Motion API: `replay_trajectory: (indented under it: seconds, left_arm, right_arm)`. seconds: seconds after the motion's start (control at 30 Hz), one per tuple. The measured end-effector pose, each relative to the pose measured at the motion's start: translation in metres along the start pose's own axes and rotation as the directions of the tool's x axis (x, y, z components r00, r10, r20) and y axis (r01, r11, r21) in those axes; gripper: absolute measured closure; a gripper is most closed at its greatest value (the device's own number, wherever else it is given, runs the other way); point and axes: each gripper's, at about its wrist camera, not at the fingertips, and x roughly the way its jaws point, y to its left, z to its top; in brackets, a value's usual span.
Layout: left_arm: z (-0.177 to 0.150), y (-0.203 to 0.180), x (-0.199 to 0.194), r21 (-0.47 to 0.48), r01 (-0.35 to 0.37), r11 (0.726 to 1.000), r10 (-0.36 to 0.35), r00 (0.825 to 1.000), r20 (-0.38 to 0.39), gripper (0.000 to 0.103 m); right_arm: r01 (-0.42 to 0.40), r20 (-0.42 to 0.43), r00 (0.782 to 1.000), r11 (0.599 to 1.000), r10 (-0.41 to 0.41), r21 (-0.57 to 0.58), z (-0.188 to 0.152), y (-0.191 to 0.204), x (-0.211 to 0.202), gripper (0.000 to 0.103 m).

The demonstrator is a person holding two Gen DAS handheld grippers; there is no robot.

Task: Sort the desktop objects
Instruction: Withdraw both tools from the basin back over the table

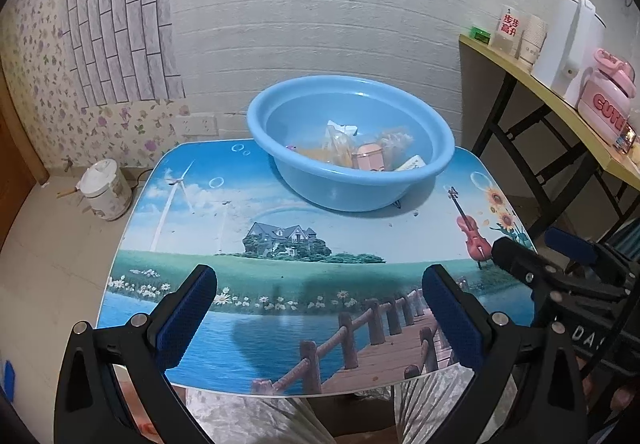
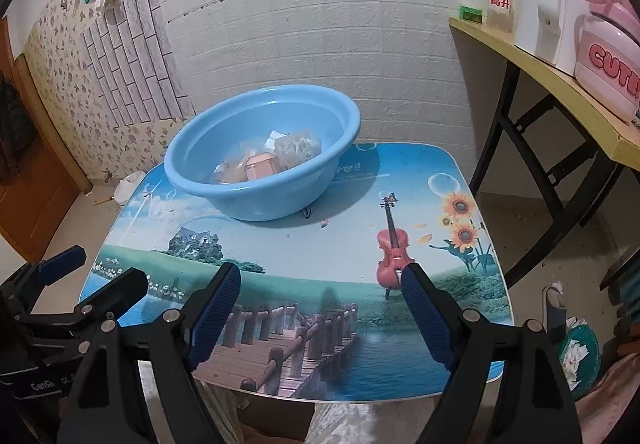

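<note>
A light blue plastic basin [image 1: 304,112] stands at the far side of a small table printed with a landscape picture [image 1: 256,284]. Inside it lie several items: clear packets with yellow contents [image 1: 340,148] and a small pink box [image 1: 370,160]. The basin also shows in the right wrist view [image 2: 192,160]. My left gripper [image 1: 320,284] is open and empty above the table's near edge. My right gripper [image 2: 322,280] is open and empty too, beside the left one. Each gripper shows at the edge of the other's view.
A yellow side table [image 1: 520,72] at the right holds a white kettle [image 1: 568,44], a pink jug [image 1: 606,96], paper cups and a clear sign. A white bucket [image 1: 106,190] stands on the floor at the left. A bin with paper [image 2: 576,352] is at the right.
</note>
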Motion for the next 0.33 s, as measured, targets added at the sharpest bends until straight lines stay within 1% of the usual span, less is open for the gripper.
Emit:
replay_trajectory:
  seconds: [0.33]
  left_arm:
    - [0.0024,0.0084,0.0001,-0.017,-0.010,1.000,0.010,1.000,0.019,0.000]
  right_arm:
    - [-0.016,0.006,1.000,0.999,0.016,-0.035,-0.0008,0.0093,0.0038,0.019]
